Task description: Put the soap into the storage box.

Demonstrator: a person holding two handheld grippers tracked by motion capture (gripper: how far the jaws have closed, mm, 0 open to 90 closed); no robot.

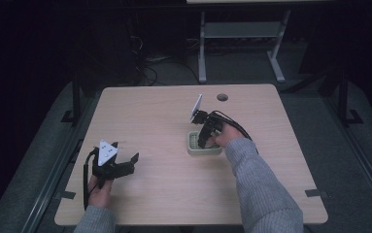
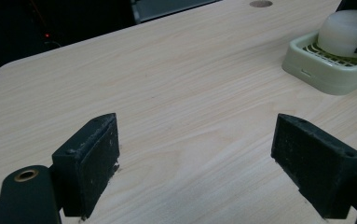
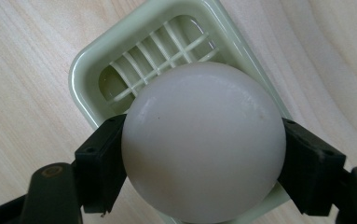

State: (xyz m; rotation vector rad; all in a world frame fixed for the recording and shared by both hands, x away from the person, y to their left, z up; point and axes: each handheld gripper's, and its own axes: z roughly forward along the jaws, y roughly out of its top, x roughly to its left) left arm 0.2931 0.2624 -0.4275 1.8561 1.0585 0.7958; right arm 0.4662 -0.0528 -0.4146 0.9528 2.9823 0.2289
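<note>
A pale green soap dish [image 1: 204, 144] with a slatted grid sits right of the table's middle; the dish [image 3: 120, 51] fills the background in the right gripper view, and the dish [image 2: 330, 70] appears at the upper right in the left gripper view. A round white soap bar [image 3: 204, 144] is clamped between my right gripper's [image 3: 204, 158] jaws, just over the dish. The soap [image 2: 346, 32] rests over the grid. My right gripper [image 1: 204, 141] points down into the dish. My left gripper [image 1: 125, 160] hovers open at the table's front left; its jaws [image 2: 195, 168] stand wide apart over bare wood.
The light wood table [image 1: 149, 116] has a round cable hole [image 1: 222, 97] near its far edge. Beyond it stand a metal desk frame [image 1: 239, 43] and cables on a dark floor. Black tape marks [image 1: 315, 192] sit at the table's front corners.
</note>
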